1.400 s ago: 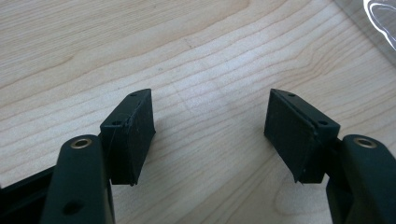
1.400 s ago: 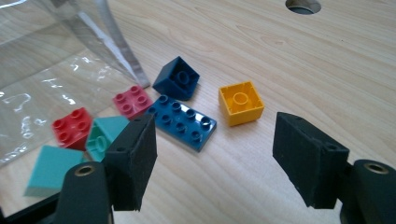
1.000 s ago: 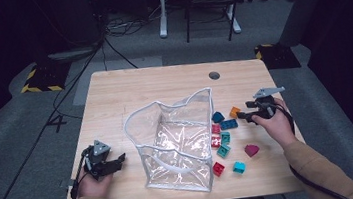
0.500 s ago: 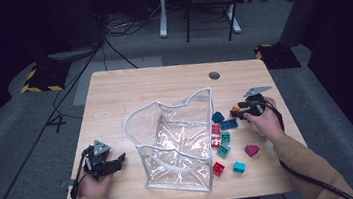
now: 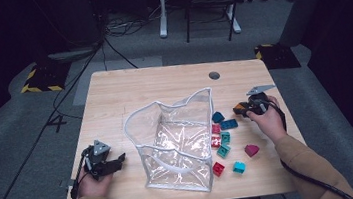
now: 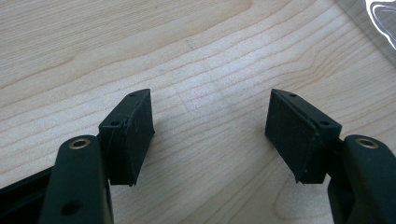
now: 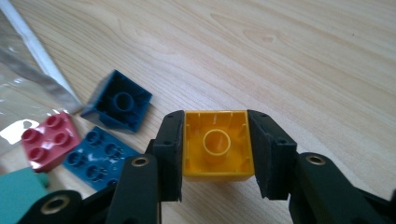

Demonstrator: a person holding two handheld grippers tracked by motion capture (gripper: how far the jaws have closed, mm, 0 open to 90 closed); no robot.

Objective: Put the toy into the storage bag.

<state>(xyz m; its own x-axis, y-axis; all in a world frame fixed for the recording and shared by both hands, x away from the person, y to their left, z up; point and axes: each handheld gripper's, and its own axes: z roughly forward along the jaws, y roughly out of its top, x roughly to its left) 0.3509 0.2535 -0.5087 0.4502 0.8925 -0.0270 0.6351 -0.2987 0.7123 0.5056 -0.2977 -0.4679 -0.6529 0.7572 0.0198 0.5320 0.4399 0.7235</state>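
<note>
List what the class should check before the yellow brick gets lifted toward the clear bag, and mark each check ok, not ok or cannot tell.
1. Right hand-held gripper grips the yellow brick: ok; its jaws have just been closing and both pads sit against the brick's sides.
2. Brick sits square between the pads: ok, hollow underside faces the camera.
3. Neighbouring dark blue brick clear of the jaws: ok, apart.
4. Clear plastic bag stands open at the top: ok.
5. Left hand-held gripper free: ok, open over bare table.
6. Grip firm enough to lift: cannot tell.
</note>
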